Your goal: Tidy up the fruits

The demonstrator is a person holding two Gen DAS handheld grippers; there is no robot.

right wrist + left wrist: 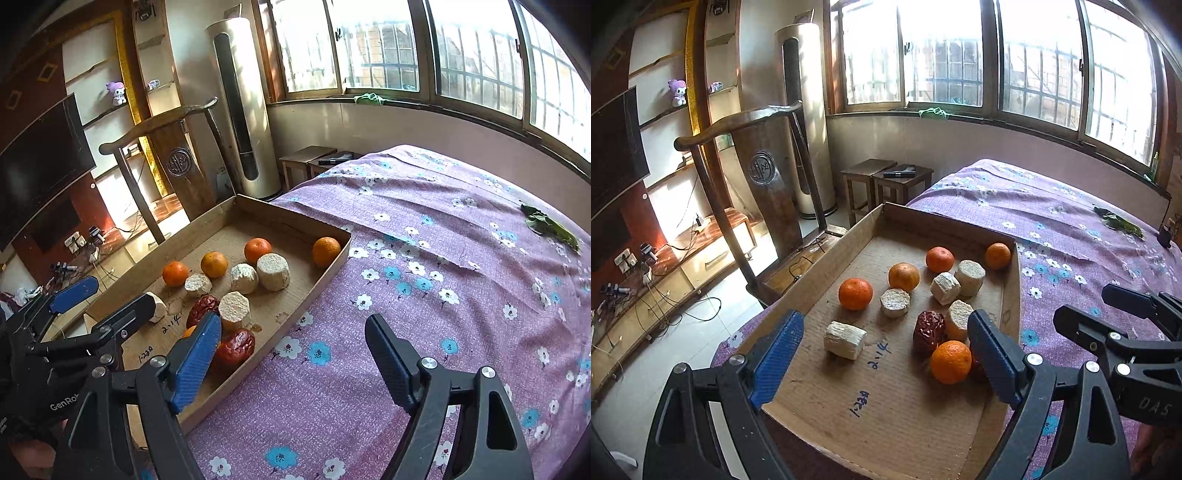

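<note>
Both grippers' fingers (783, 350) gape wide, empty, above glossy oranges (951, 362), wrinkled dates (929, 332) in cardboard tray (827, 273).

Tray floor, nearer note: you can read "1-230" in blue pen on the cardboard tray (886, 406).
Tray floor, note further in: "2.14" in the same pen.
Right gripper body: beside the tray, the right gripper (1108, 314) shows "DAS", cut off at the frame edge.
Left gripper body: the left gripper (107, 299) shows "GenRob", cut off.
Chair back, behind the tray: the round emblem (761, 168) is unreadable.
</note>
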